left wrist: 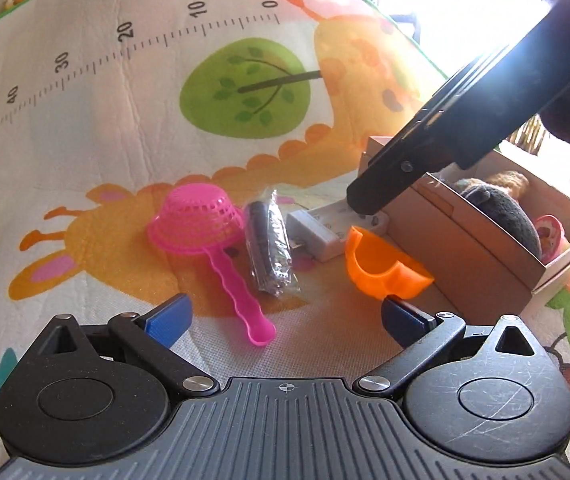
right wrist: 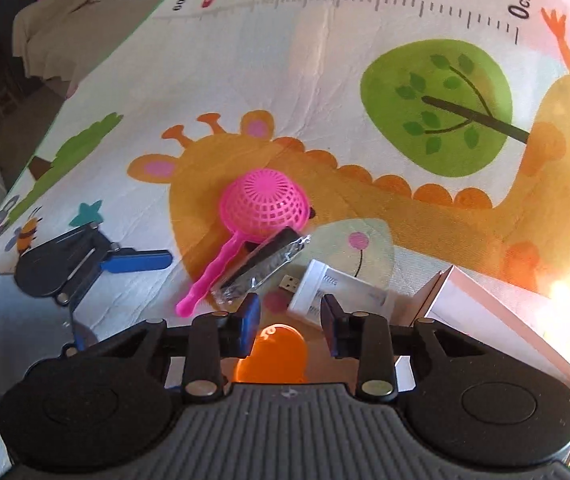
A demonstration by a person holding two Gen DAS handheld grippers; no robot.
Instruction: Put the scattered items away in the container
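Note:
Several items lie on the play mat: a pink toy strainer (left wrist: 201, 220) (right wrist: 265, 204) turned upside down, a black item in clear wrap (left wrist: 271, 248) (right wrist: 263, 264), a white USB device (left wrist: 323, 234) (right wrist: 337, 292) and an orange cup piece (left wrist: 381, 270) (right wrist: 281, 354). The cardboard box (left wrist: 465, 248) (right wrist: 485, 320) stands to their right with soft toys (left wrist: 505, 216) inside. My left gripper (left wrist: 285, 316) is open just short of the strainer's handle. My right gripper (right wrist: 289, 320) (left wrist: 365, 204) points steeply down over the white device and orange piece, its jaws slightly apart and touching nothing.
The mat (left wrist: 105, 128) is printed with a giraffe, a tree and a ruler scale. Its green edge and dark furniture (right wrist: 13, 40) show at the far left in the right wrist view. A blue finger (right wrist: 137, 261) of the left gripper sits left of the strainer handle.

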